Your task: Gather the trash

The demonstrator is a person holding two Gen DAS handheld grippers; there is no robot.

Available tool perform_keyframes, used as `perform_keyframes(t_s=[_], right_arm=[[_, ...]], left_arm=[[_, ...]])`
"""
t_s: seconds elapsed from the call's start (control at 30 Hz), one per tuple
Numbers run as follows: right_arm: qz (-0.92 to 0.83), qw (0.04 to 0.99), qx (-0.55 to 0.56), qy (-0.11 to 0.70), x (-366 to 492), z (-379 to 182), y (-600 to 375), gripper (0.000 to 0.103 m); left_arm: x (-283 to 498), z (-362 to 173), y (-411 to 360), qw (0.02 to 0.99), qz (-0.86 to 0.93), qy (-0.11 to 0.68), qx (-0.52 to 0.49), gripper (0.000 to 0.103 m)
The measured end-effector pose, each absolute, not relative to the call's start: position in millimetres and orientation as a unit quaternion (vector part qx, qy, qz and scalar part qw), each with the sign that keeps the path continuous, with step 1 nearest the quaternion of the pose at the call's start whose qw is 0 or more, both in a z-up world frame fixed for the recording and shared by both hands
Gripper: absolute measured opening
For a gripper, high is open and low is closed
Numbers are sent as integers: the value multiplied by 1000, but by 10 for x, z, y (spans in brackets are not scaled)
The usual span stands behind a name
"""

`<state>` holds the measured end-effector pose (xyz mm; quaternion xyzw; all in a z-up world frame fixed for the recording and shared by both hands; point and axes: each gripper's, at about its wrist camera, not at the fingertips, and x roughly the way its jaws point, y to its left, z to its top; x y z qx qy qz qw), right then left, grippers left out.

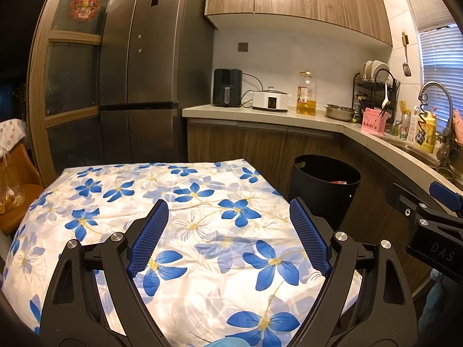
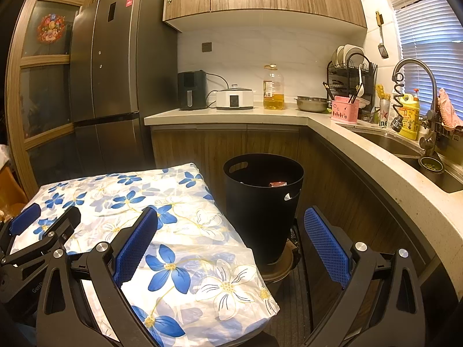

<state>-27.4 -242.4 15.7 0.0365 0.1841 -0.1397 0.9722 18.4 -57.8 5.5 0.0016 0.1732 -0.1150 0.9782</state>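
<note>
A black trash bin stands on the floor right of the table, with a red wrapper inside it. It also shows in the left wrist view. My left gripper is open and empty above the table with the blue-flowered cloth. My right gripper is open and empty, over the table's right edge and in front of the bin. The left gripper's tip shows in the right wrist view. No loose trash shows on the cloth.
A kitchen counter runs behind and right, with an air fryer, cooker, oil bottle, steel bowl, dish rack and sink. A grey fridge stands behind the table. A chair with a bag is at left.
</note>
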Motion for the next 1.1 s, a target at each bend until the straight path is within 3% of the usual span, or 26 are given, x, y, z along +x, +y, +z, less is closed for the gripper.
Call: perform_keyframes(t_s=[0.83,0.97,1.1], right_arm=[[-140,972,41,183,-288,126,-2441,97],[-141,972,44,182,-297,107,-2459,97],[-141,972,46,181,-308,108,-2465,97]], left_arm=[[181,49,-586,978,-115,173,5,84],[166,50,-595,979,-109,170,7,95],[157,65,-587,980,-106,166,7,97]])
